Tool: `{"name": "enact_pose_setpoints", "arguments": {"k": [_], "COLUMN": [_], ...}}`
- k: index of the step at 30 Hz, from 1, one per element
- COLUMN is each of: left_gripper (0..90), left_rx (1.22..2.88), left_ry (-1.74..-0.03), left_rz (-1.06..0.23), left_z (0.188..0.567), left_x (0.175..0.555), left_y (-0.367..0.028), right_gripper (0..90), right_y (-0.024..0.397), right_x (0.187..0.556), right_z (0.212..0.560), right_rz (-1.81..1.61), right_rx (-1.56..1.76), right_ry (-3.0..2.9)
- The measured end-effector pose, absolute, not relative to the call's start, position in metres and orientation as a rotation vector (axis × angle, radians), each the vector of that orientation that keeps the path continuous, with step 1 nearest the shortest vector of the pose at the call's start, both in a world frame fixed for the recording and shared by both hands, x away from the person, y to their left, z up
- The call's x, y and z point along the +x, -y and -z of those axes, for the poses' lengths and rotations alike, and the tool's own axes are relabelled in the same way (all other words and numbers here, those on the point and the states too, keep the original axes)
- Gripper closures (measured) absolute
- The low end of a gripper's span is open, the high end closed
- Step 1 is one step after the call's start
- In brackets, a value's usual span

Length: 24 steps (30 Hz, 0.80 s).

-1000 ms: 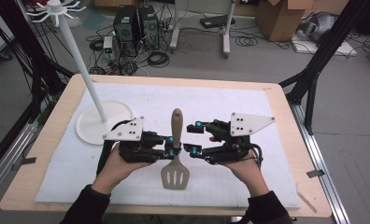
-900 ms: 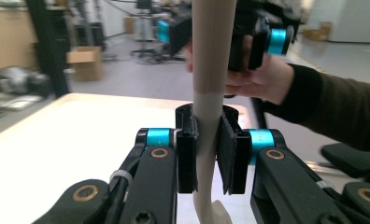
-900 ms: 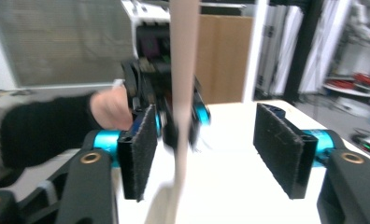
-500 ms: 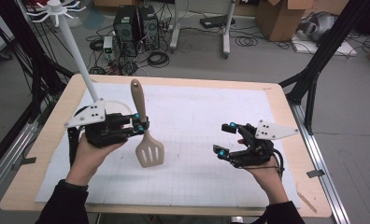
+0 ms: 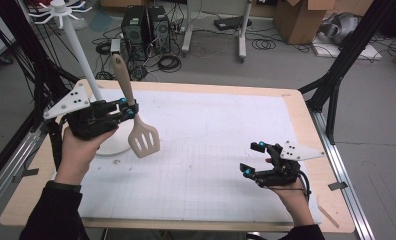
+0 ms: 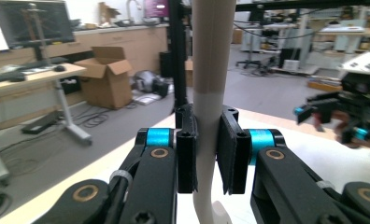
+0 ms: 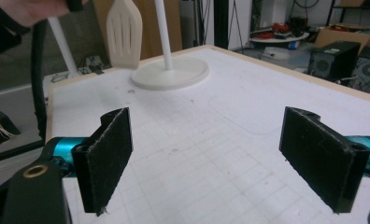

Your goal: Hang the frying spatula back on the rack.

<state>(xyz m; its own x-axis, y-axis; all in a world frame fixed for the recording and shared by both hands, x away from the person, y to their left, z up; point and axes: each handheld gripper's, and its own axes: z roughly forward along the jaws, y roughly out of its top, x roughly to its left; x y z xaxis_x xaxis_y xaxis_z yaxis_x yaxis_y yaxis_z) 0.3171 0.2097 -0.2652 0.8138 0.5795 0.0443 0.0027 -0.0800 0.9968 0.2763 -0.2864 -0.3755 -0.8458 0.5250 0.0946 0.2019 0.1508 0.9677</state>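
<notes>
My right claw is hovering wide open and empty over the near tabletop, jaws just opened. My left claw is clamping the spatula handle, blade down, lifting it toward the hook stand.

One slotted spatula, beige with a wooden-toned handle; one white rack stand (a pole on a round base, hooks at the top); two grippers, the left gripper and the right gripper; one table under one white gridded mat; two black computer towers on the floor behind; two cardboard boxes at the far right
</notes>
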Motion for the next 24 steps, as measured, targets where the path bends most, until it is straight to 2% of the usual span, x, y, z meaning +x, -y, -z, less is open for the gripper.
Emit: {"name": "enact_pose_setpoints", "arguments": {"k": [15, 24], "left_gripper": [78.4, 78.4], "left_rx": [1.56, 1.541], "left_ry": [-0.623, -0.747], "left_rz": [-0.618, -0.656], "left_z": [0.238, 0.234], "left_x": [0.338, 0.35], "left_y": [-0.232, -0.238], "right_gripper": [16.0, 15.9], "right_y": [0.29, 0.291], "right_x": [0.278, 0.278], "right_z": [0.381, 0.38], "right_rz": [-1.678, -1.691], "right_rx": [0.718, 0.724], "right_ry": [-2.188, -2.184]}}
